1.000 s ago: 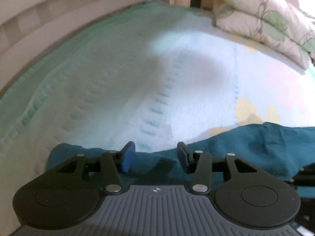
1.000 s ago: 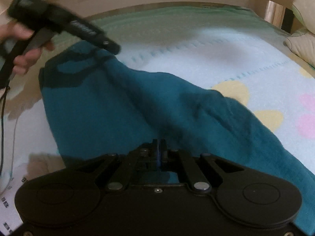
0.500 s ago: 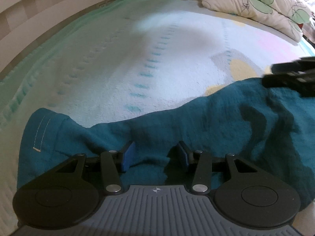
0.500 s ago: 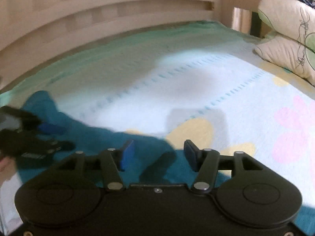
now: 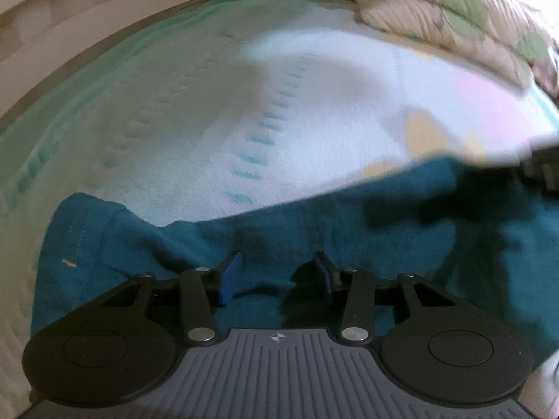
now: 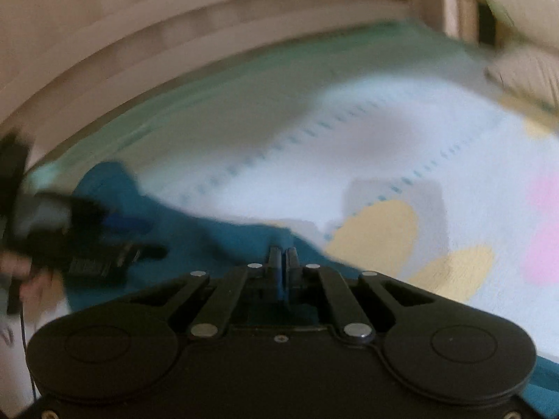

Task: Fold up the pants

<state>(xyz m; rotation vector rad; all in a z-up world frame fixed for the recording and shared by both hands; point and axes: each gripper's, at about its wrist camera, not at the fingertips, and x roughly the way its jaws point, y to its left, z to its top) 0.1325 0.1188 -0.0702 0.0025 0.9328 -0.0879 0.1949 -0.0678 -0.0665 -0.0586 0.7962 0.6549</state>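
under and ahead of both tongs: teal pants (image 5: 314, 223) spread flat on the bed (image 5: 244, 104), far edge free for folding. left tongs (image 5: 276, 276): spread, low over the cloth, placed to take a fresh hold. right tongs (image 6: 283, 262): pressed together, apparently pinching the pants edge, likely to carry it over. pillows (image 5: 454, 17) well beyond.

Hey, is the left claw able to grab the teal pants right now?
Probably yes: the left claw is open right over the teal fleece pants, with nothing between its blue pads and the fabric.
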